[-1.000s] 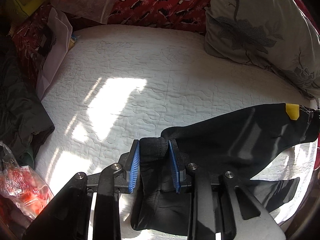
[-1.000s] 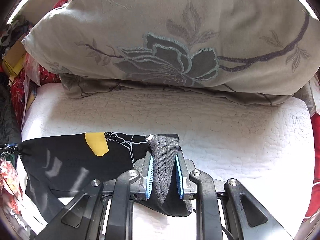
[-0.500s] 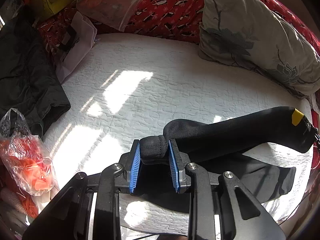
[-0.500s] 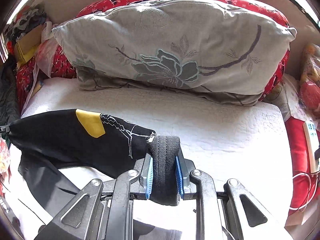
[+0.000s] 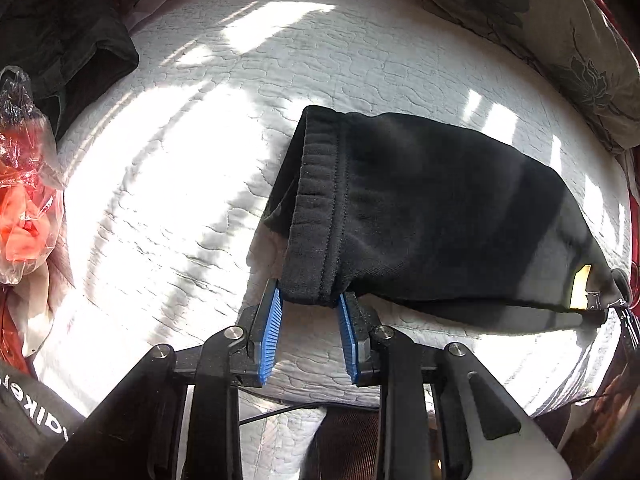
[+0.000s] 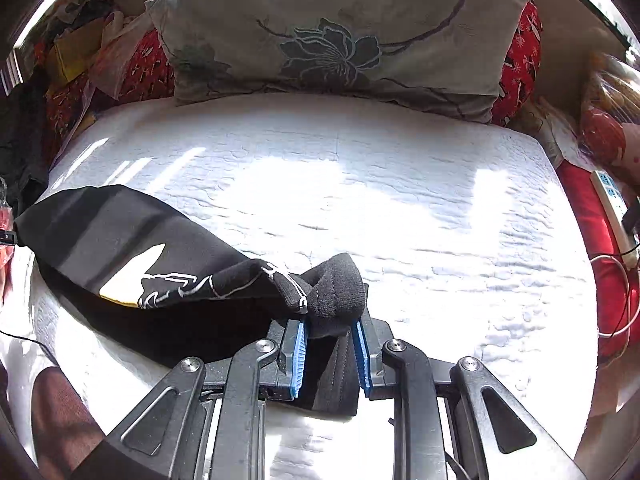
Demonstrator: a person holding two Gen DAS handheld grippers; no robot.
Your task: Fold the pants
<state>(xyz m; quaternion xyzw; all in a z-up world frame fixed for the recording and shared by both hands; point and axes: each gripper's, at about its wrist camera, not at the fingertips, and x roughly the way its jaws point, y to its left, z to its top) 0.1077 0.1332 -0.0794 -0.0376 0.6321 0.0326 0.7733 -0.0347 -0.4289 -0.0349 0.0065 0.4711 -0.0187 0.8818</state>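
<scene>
Change vs. 0.5 s earlier: both wrist views now sit higher and look more steeply down; the black pants (image 5: 420, 216) have been drawn toward the near edge of the bed (image 5: 180, 200), and the lower layer that trailed out below the top fold in the left view no longer shows.

Left claw (image 5: 308, 304): blue pads clenched on the ribbed cuff (image 5: 316, 200) at the pants' left end. Right claw (image 6: 330, 328): clenched on the bunched ribbed end beside the white line print (image 6: 180, 284). Pants span between the two claws, sagging onto the quilt near the front edge.

Room: sunlit white quilt lies open behind the pants up to the grey flower pillow (image 6: 332, 40).

Surroundings: dark garment (image 5: 68, 40) and plastic bag with orange contents (image 5: 24, 208) at the bed's left edge; white power strip (image 6: 612, 204) with cord on red fabric at right. A thin black cable (image 5: 280, 410) crosses the front edge.
</scene>
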